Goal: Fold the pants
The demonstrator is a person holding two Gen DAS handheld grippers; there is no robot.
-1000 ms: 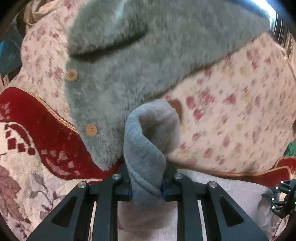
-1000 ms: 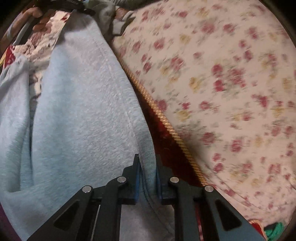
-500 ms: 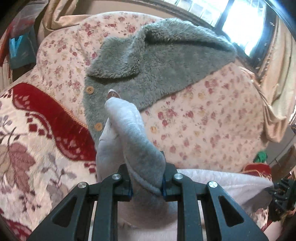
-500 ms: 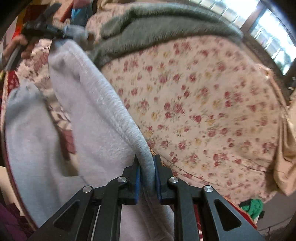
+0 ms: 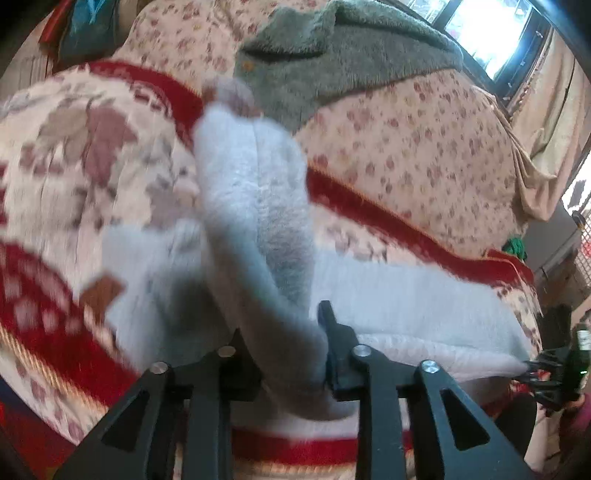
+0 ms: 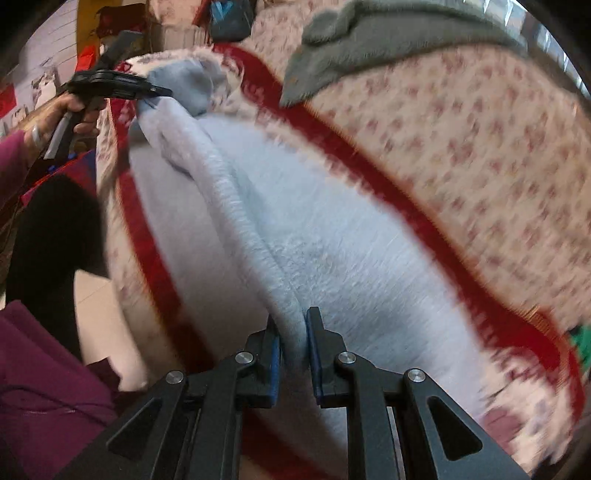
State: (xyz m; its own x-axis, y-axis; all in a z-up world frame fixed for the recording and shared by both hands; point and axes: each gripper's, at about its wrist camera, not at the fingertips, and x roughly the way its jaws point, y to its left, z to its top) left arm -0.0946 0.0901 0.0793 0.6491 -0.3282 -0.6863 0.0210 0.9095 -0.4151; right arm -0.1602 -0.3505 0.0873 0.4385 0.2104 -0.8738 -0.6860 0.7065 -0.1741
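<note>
The light grey fleece pants (image 5: 255, 206) lie spread on a red and cream patterned blanket (image 5: 74, 155) over a sofa. My left gripper (image 5: 286, 332) is shut on a thick bunched fold of the pants and holds it above the blanket. My right gripper (image 6: 293, 332) is shut on the pants' edge (image 6: 258, 251). The cloth stretches between the two grippers. In the right wrist view my left gripper (image 6: 147, 92) shows at the upper left with the pants' bunched end. In the left wrist view my right gripper (image 5: 543, 365) shows at the right edge.
A grey fuzzy buttoned jacket (image 5: 343, 55) drapes over the floral sofa back (image 5: 424, 147). A bright window (image 5: 491, 33) is behind it. A curtain (image 5: 554, 110) hangs at the right. A green item (image 5: 515, 245) lies by the sofa's end. The person's purple sleeve (image 6: 44, 387) is at the lower left.
Both grippers have pulled back toward the sofa's front edge with the pants in them. The sofa back and jacket now look farther away, and more blanket shows below.
</note>
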